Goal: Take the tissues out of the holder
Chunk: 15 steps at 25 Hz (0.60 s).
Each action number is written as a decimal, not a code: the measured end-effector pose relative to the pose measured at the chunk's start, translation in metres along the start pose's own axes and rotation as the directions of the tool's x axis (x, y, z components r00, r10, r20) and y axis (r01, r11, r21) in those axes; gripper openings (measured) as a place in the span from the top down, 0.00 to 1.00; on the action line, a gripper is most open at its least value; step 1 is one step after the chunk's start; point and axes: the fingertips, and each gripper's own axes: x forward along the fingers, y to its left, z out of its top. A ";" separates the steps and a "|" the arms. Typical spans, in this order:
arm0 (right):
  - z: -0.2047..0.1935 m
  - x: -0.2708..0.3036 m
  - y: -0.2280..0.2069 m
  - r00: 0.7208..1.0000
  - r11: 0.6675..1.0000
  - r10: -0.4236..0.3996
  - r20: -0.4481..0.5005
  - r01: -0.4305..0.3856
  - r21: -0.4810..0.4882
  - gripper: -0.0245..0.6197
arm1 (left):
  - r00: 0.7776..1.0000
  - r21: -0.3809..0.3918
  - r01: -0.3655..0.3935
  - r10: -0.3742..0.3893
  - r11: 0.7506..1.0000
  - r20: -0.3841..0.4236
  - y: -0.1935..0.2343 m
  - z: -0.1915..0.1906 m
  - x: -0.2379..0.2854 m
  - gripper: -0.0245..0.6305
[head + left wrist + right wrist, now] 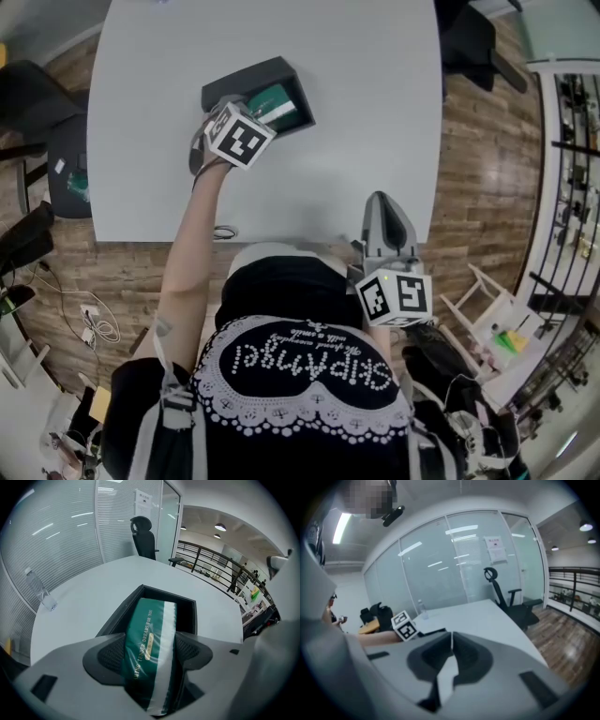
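A black open-topped holder [246,77] sits on the white table [375,103], and a green and white tissue pack [278,105] stands in it. In the left gripper view the tissue pack [151,644] runs lengthwise between the jaws of my left gripper [150,652], with both dark pads against its sides, over the holder [187,609]. My right gripper [382,211] hangs at the table's near edge, away from the holder. Its jaws meet at the tips with nothing between them, as the right gripper view shows [451,637].
A clear water bottle [41,592] stands on the table near the far left edge. A black office chair [145,538] is beyond the table, by glass walls. More dark chairs [37,103] stand on the wooden floor at the left. The person's body is at the table's near edge.
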 end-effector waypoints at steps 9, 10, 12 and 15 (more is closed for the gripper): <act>-0.001 -0.005 -0.002 1.000 1.000 -0.015 0.006 0.015 0.003 0.91 | 1.000 0.007 0.009 -0.009 1.000 0.003 -0.001 0.000 -0.001 0.45; -0.001 -0.006 -0.002 1.000 1.000 -0.016 0.006 0.016 0.004 0.91 | 1.000 0.006 0.012 -0.012 1.000 0.005 -0.001 -0.001 -0.002 0.45; -0.002 -0.006 -0.003 1.000 1.000 -0.018 0.005 0.018 0.005 0.91 | 1.000 0.005 0.017 -0.017 1.000 0.012 -0.002 0.000 -0.005 0.45; -0.002 -0.007 -0.004 1.000 1.000 -0.018 0.007 0.018 0.005 0.91 | 1.000 0.024 0.010 -0.011 1.000 0.027 -0.004 0.005 -0.013 0.45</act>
